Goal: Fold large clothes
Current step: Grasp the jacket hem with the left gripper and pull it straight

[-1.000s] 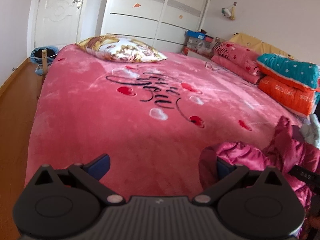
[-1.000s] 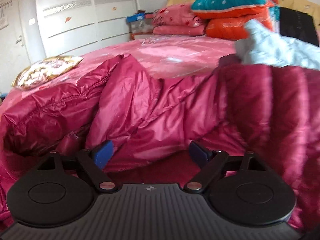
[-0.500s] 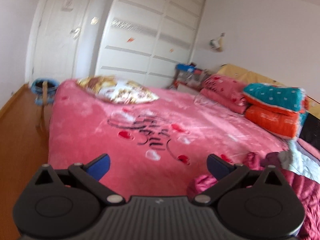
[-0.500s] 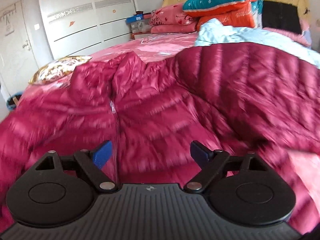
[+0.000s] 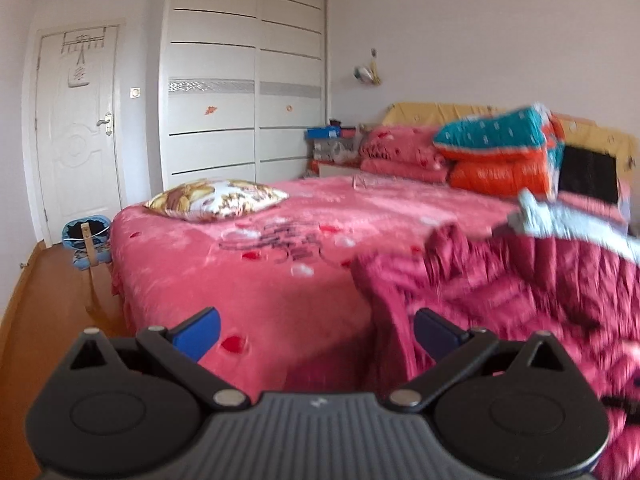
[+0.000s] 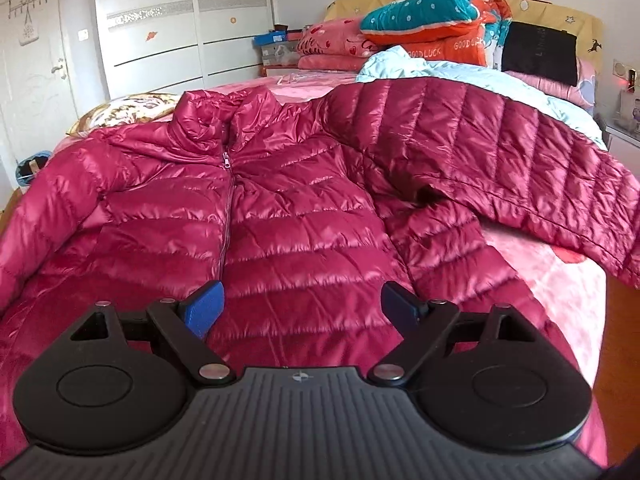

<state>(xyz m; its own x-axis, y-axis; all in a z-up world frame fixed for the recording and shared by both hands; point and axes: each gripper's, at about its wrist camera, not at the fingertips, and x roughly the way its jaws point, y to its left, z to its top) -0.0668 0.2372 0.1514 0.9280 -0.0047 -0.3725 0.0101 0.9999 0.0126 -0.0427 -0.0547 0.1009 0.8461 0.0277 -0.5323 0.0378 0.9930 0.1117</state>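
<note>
- looks like the laying-out step is about done and the actual folding hasn't started; the red puffer jacket (image 6: 304, 216) lies front-up on the pink bedspread (image 5: 248, 280), zipped, collar pointing at the wardrobe (image 5: 244, 80)
- one sleeve (image 6: 500, 168) is thrown out to the right and sits rumpled over a pale blue garment (image 6: 440, 70); the other sleeve runs off the left edge of the right wrist view, so can't say how it ends
- right gripper (image 6: 301, 306) hangs just over the hem area, jaws spread wide, nothing between them; it's aimed straight up the jacket toward the collar
- left gripper (image 5: 316, 330) is also wide open and empty; it's off the jacket's left side, above the bedspread, with the jacket edge just beside its right finger; that view is motion-blurred so fine contact is hard to call
- my guess for next: grab that right sleeve near the cuff and bring it across the chest; the shell looks slick and puffy, so pinch a proper fold of fabric or it'll slide out
- floral pillow (image 5: 216, 200) and the stacked quilts (image 6: 432, 28) are well clear of the work
</note>
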